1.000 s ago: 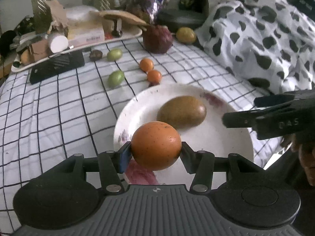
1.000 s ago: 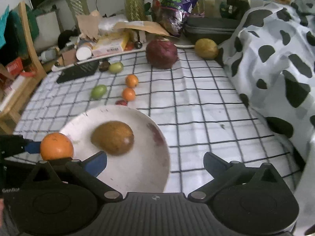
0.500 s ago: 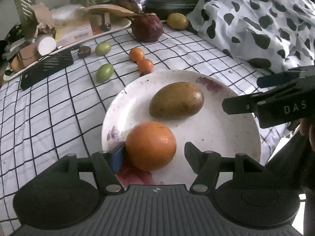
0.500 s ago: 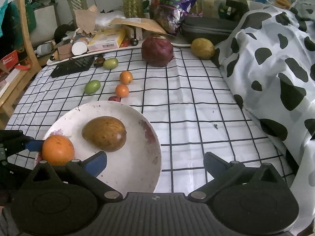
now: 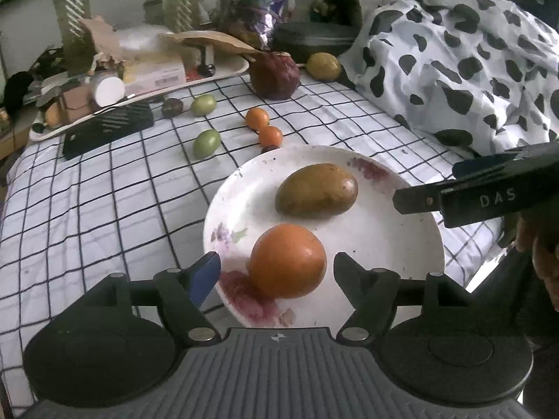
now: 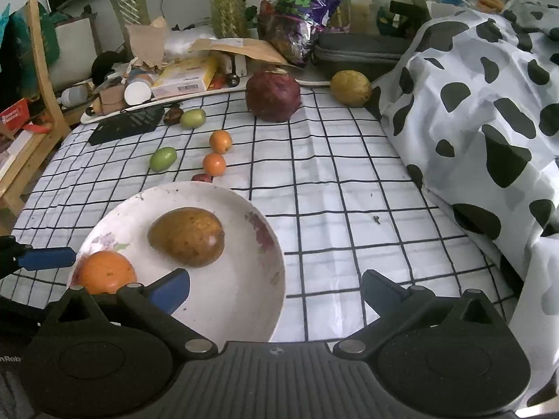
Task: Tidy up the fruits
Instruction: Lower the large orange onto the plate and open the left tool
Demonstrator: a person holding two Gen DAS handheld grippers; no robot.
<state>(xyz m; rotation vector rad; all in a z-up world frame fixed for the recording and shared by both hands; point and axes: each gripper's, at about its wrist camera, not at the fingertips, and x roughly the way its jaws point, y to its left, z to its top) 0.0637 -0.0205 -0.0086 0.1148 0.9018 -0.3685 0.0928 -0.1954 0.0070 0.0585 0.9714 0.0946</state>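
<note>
— Orange (image 5: 288, 260) on the plate (image 5: 401, 244), is it? Are you gripping it or not?

— Not gripping. My left gripper (image 5: 276, 272) has its jaws spread wide, a gap showing on each side of the fruit, so it sits on the near edge of the plate under its own weight, just beside the brownish mango (image 5: 316, 189).

— Why so close to the rim?

— I judge that's simply where my fingers reach from this side; the mango takes up the middle, and the two sit near each other without touching.

— And your other hand?

— My right gripper (image 6: 276, 288) hangs over the near right edge of the plate (image 6: 244, 279), jaws apart and holding nothing. Ready for the next fruit, I'd say.

— What remains?

— Plenty on the checked cloth (image 6: 332, 181): two small oranges (image 6: 214, 164), two green fruits (image 6: 162, 159), a little dark red one touching the plate's far rim, a big dark red fruit (image 6: 273, 96) and a yellow one (image 6: 350, 88) by the spotted blanket (image 6: 489, 104). The small oranges lie nearest, so they look like the easy next pick.
</note>
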